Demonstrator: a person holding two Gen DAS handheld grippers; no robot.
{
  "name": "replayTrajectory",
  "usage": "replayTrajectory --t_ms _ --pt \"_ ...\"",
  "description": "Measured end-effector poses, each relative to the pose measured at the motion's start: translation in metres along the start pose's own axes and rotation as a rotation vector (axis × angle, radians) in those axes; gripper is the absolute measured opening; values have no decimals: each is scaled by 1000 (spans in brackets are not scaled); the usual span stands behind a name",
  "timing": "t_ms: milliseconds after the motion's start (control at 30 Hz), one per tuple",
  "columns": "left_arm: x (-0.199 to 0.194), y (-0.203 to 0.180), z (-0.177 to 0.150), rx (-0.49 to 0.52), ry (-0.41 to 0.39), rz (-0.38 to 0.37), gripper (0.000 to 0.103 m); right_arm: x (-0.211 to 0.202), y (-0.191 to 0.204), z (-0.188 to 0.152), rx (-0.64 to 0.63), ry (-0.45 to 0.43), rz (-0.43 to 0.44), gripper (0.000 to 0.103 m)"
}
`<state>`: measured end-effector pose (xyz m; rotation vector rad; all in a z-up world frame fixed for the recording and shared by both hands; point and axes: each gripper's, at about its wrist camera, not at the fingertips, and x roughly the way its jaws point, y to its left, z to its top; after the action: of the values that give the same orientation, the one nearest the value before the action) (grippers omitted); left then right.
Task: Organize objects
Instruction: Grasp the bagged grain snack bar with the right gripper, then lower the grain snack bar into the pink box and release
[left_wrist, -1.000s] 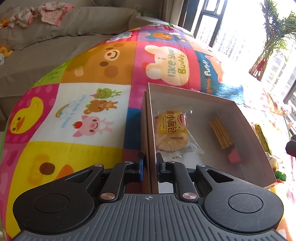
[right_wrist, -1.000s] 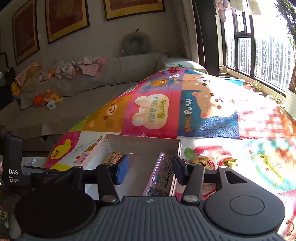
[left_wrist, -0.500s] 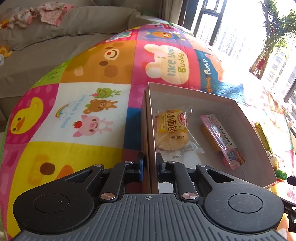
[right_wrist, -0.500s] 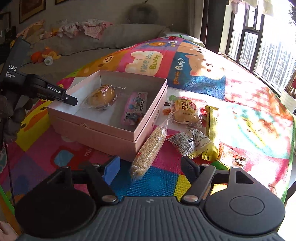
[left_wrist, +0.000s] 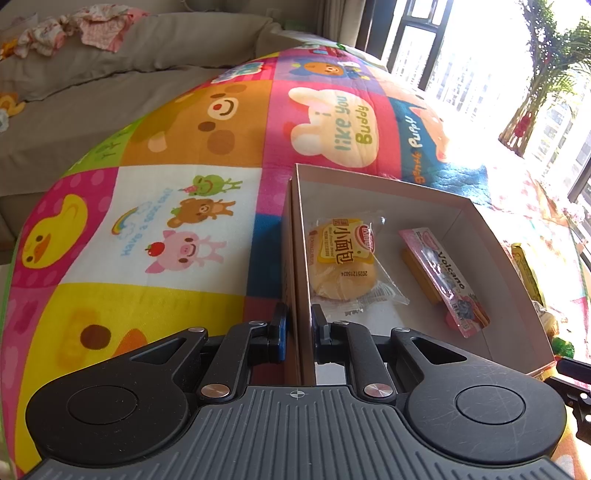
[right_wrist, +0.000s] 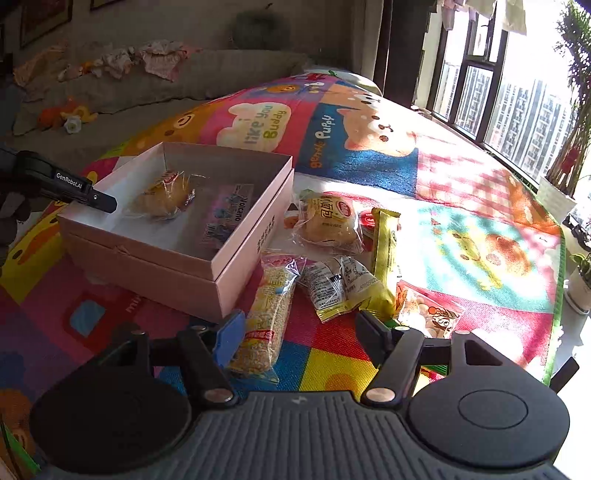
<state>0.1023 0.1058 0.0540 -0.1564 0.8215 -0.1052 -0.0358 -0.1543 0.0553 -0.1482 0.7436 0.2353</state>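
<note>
Left wrist view: the left gripper (left_wrist: 298, 326) is clamping the near wall of the pink box (left_wrist: 476, 218), its fingers narrow with one pad on each face of the wall, exactly as a second ago. Inside the box, the bread bun packet (left_wrist: 341, 258) is lying just right of the gripped wall. Right of the bun, the pink Volcano packet (left_wrist: 443, 280) is now resting over the yellow bar (left_wrist: 419, 275) on the box floor; a second ago only the yellow bar and a pink corner were showing there.

Right wrist view: the box (right_wrist: 236, 273) is sitting at the left, with the left gripper (right_wrist: 99, 201) reaching over its left wall. The right gripper (right_wrist: 299, 330), which a second ago was holding the Volcano packet (right_wrist: 229, 216) at the box rim, is now standing down in front of the box over the play mat (right_wrist: 480, 229). Its jaws are closing, and the grain bar packet (right_wrist: 266, 314) is lying between them beside the blue pad, the black finger standing clear of it. Right of the box, a second bun packet (right_wrist: 332, 221), a yellow stick packet (right_wrist: 384, 254), a silver packet (right_wrist: 340, 282) and a snack bag (right_wrist: 428, 314) are lying loose.
</note>
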Motion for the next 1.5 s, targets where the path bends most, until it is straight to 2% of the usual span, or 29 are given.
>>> replayTrajectory --t_ms 33,267,467,800,1033,1267,1500 --pt "0 0 0 0 0 0 14 4 1 2 6 8 17 31" --pt "0 0 0 1 0 0 14 38 -12 16 154 39 108 31" --pt "0 0 -1 5 1 0 14 56 -13 10 154 79 112 32" --pt "-2 -3 -8 38 -21 11 14 7 2 -26 51 94 82 29" --pt "-3 -3 -8 28 -19 14 14 -39 16 -53 59 84 139 26" --pt "-3 -5 -8 14 -17 22 14 -85 40 -37 8 -18 254 26" --pt "-1 -6 -10 1 -18 30 14 -77 45 2 51 -109 306 26"
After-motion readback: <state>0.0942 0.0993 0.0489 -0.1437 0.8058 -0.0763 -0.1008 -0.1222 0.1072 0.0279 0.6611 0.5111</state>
